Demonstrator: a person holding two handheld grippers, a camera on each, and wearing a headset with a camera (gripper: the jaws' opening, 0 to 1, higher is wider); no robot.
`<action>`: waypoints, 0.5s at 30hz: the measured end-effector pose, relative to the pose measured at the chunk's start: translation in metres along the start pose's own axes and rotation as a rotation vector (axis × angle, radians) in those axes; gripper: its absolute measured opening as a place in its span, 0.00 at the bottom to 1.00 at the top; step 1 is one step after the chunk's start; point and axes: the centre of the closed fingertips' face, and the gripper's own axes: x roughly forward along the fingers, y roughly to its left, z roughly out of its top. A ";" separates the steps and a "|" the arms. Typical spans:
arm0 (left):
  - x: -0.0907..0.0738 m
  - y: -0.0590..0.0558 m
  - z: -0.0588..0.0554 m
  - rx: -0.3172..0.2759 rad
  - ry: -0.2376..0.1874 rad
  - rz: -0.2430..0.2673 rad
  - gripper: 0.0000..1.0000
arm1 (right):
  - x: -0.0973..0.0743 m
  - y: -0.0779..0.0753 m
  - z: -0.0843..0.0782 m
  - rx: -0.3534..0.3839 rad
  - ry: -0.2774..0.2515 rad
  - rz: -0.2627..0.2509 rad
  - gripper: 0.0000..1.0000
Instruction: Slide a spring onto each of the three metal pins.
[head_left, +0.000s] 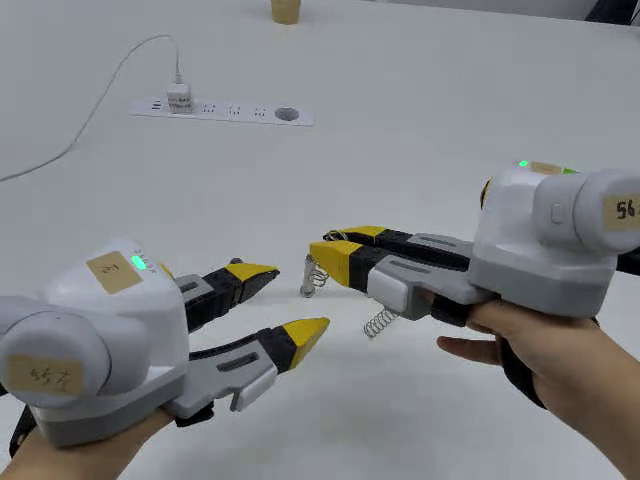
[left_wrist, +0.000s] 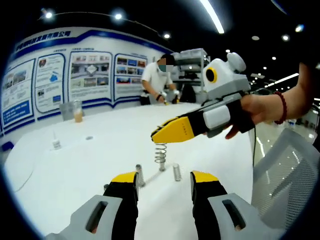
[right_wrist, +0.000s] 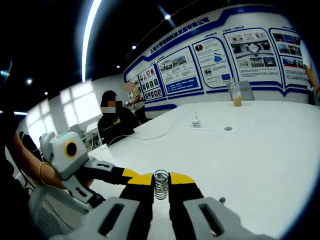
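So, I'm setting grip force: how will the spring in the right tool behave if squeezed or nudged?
The spring is thin open coil, so probably light and easily squashed sideways. Pinched in the right tool, it may tilt or pop out.

On the white tabletop (head_left: 420, 150), a white power strip (head_left: 222, 110) lies far left, with a white plug block (head_left: 179, 97) near its left end. A tan cup (head_left: 286, 10) stands beyond at the far edge. Mid-table, a coiled metal spring (left_wrist: 160, 152) is pinched between the right gripper (head_left: 328, 248) tips, directly over the middle of three short upright metal pins (left_wrist: 161, 168). A loose wire spring (head_left: 380, 321) lies just right, under that gripper. The left gripper (head_left: 278, 298), jaws apart, sits near-left of the pins.
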 end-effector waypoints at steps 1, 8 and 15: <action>0.000 0.000 -0.001 0.002 0.005 0.002 0.44 | 0.001 -0.002 0.000 -0.009 -0.001 -0.007 0.12; 0.002 -0.003 -0.009 0.002 0.034 0.013 0.51 | 0.011 -0.014 0.001 -0.061 -0.035 -0.045 0.12; 0.002 -0.004 -0.012 -0.019 0.042 0.010 0.57 | 0.021 -0.026 -0.002 -0.072 -0.034 -0.070 0.12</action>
